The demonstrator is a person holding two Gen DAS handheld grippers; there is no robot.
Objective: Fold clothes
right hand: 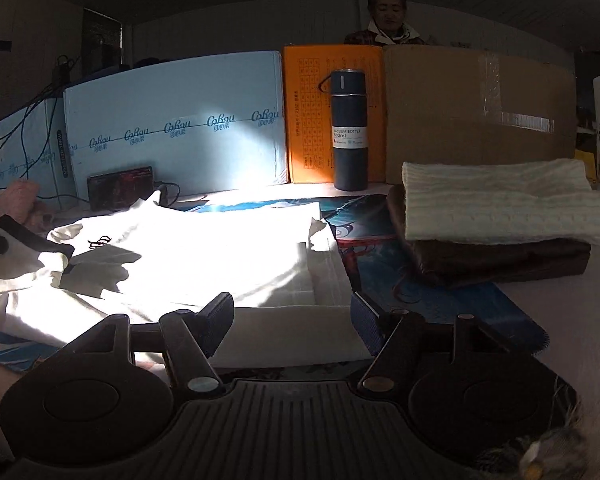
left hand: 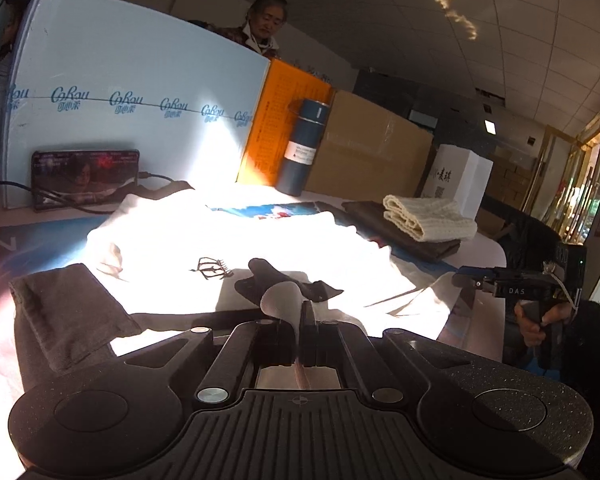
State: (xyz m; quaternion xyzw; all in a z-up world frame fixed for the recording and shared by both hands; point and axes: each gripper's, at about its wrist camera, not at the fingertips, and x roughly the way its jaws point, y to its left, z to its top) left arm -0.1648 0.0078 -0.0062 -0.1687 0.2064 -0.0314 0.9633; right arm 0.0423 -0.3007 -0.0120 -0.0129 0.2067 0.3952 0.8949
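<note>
- White shirt (right hand: pixel 204 256) lies part-folded mid-worktop (right hand: pixel 572 320), sunlit.
- Left hand-held gripper (left hand: pixel 306 320) is pinched tight on a shirt edge; right hand-held gripper (right hand: pixel 292 320) stands half-wide over the near hem, holding nothing.
- Best, I'd say: keep that edge taut, carry it across level, and line it up before letting go.
- Boxes (right hand: pixel 476 116) stand far behind, closed; contents unseen.
</note>
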